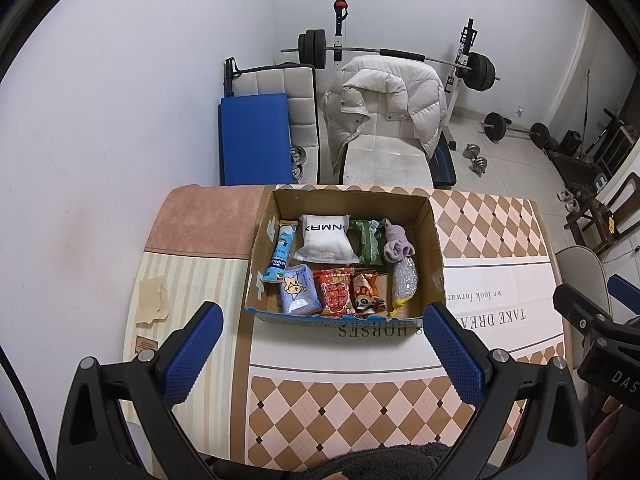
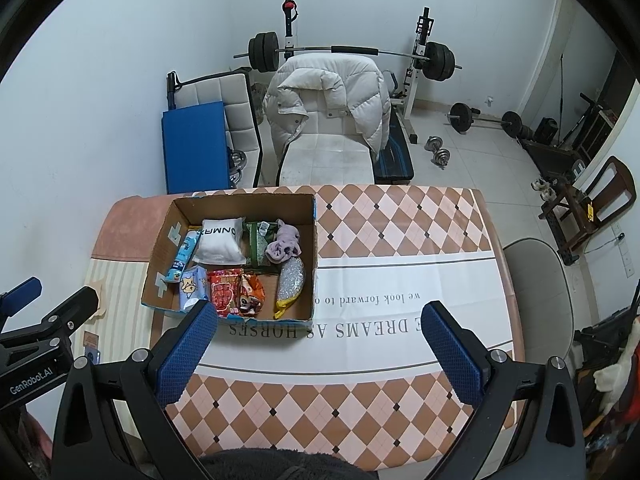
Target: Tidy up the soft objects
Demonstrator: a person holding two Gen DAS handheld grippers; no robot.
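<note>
An open cardboard box [image 1: 434, 236] [image 2: 312, 236] sits on the table and holds several soft items: a white pouch [image 1: 326, 240] [image 2: 220, 242], a purple sock bundle [image 1: 396, 246] [image 2: 284, 244], a silvery pouch [image 1: 404, 280] [image 2: 292, 280], snack packs [image 1: 340, 292] [image 2: 224, 292], a light blue tissue pack [image 1: 298, 290] [image 2: 192, 286] and a blue tube [image 1: 282, 250] [image 2: 184, 254]. My left gripper [image 1: 322, 316] is open and empty, above the table just in front of the box. My right gripper [image 2: 320, 316] is open and empty, in front of the box's right side.
The table [image 1: 320, 408] [image 2: 400, 224] has a checked cloth with printed text. A chair with a white puffer jacket [image 1: 384, 100] [image 2: 332, 88] stands behind it. A weight bench, barbells [image 2: 480, 120] and dumbbells lie beyond. Another chair [image 2: 536, 280] stands at the right.
</note>
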